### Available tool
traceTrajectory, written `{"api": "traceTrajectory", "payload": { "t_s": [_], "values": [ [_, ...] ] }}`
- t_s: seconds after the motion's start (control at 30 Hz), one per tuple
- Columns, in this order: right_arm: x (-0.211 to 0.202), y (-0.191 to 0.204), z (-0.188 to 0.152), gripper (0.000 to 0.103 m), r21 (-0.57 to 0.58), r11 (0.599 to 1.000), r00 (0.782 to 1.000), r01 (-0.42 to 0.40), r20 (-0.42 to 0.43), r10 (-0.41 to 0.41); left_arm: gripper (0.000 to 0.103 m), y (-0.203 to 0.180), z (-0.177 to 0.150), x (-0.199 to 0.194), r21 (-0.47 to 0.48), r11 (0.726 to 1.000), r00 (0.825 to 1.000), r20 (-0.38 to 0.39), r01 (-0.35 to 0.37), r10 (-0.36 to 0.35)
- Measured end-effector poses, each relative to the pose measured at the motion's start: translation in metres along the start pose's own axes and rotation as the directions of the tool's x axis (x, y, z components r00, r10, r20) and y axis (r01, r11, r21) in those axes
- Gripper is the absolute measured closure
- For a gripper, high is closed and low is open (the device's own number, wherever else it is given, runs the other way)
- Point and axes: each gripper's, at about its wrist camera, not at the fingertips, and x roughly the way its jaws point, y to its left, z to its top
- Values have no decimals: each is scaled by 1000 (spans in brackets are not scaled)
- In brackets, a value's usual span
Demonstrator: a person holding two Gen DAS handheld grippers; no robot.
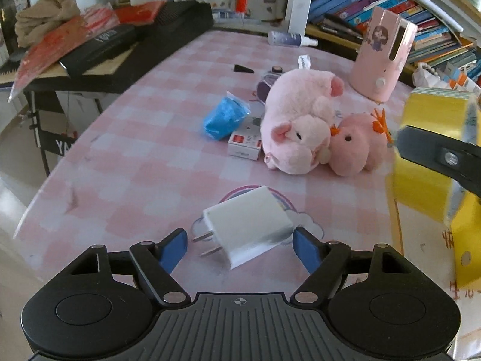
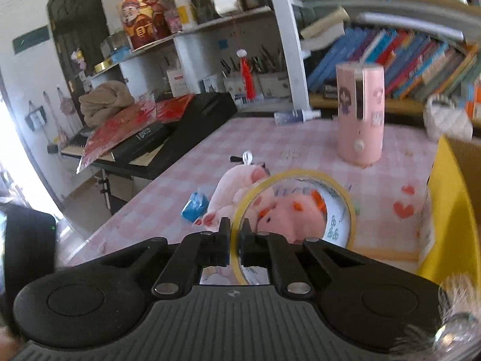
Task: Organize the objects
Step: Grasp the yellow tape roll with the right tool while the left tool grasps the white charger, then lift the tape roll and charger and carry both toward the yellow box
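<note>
- Blue-padded fingers [image 1: 173,251] of the left gripper [image 1: 237,249] stand apart, one on each side of a white charger [image 1: 251,225]; neither pad visibly presses on it, so the charger is bracketed, not gripped.
- White charger: a smooth, plain rectangular block lying flat on the pink checked surface [image 1: 144,162], between the left fingertips. Its long axis runs obliquely from the near left finger toward the far right; two metal prongs [image 1: 204,242] project toward the left finger.
- Black fingers [image 2: 224,231] of the right gripper [image 2: 236,234] are clenched on the wall of a yellow tape roll [image 2: 339,192], one finger outside the ring and one inside.
- Yellow tape roll: held on edge, clear of the surface, its open hole facing the right wrist camera, so its axis lies roughly along the fingers. The band is translucent yellow; the inner core is white with blue print. In the left wrist view it appears at the right edge as a broad yellow band.
- Beyond the left fingertips: a large pink plush [image 1: 297,123] lying on its side, touching a smaller pink plush [image 1: 357,147] with orange trim to its right.
- Left of the large plush: a small red-and-white box [image 1: 245,146], with a crumpled blue packet [image 1: 225,118] just behind it.
- Farther back, right of the fingers: an upright pink cylinder [image 1: 380,57] bearing a cartoon sticker.
- Right of the right fingers: a yellow box [image 2: 454,210], open-topped.
</note>
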Motion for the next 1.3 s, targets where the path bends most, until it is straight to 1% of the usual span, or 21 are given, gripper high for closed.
{"api": "traceTrajectory", "payload": {
  "t_s": [0.07, 0.13, 0.23, 0.37, 0.5, 0.67, 0.83, 1.1, 1.3],
  "values": [
    [-1, -2, -1, 97, -16, 1000, 1000, -2, -2, 2, 32, -4, 2, 3, 18, 1000, 1000, 16, -22, 22],
    [0, -2, -1, 97, -25, 1000, 1000, -8, -13, 8, 33, -6, 4, 4, 18, 999, 999, 19, -28, 27],
    [-1, -2, -1, 97, -40, 999, 1000, -13, -27, 12, 33, -3, 5, 3, 6, 1000, 1000, 20, -12, 11],
    [1, 1, -2, 97, -61, 998, 999, 6, -44, -9, 33, 8, 13, -7, -37, 999, 998, 56, 4, -2],
    [1, 3, -4, 97, -53, 998, 997, 36, -69, -39, 33, 14, 21, -29, -25, 999, 992, 119, 46, -43],
    [-14, 6, -7, 97, -33, 997, 995, 68, -73, -70, 33, 16, 20, -62, 44, 992, 976, 179, 116, -122],
    [-39, 15, -18, 97, -19, 994, 991, 104, -78, -105, 33, 15, 5, -86, 113, 979, 963, 195, 168, -188],
    [-74, 33, -43, 97, 48, 980, 979, 195, -77, -191, 33, 22, -29, -109, 167, 958, 953, 158, 232, -259],
    [-99, 48, -65, 97, 82, 960, 961, 266, -100, -258, 33, 26, -53, -125, 209, 940, 942, 143, 270, -302]
  ]
}}
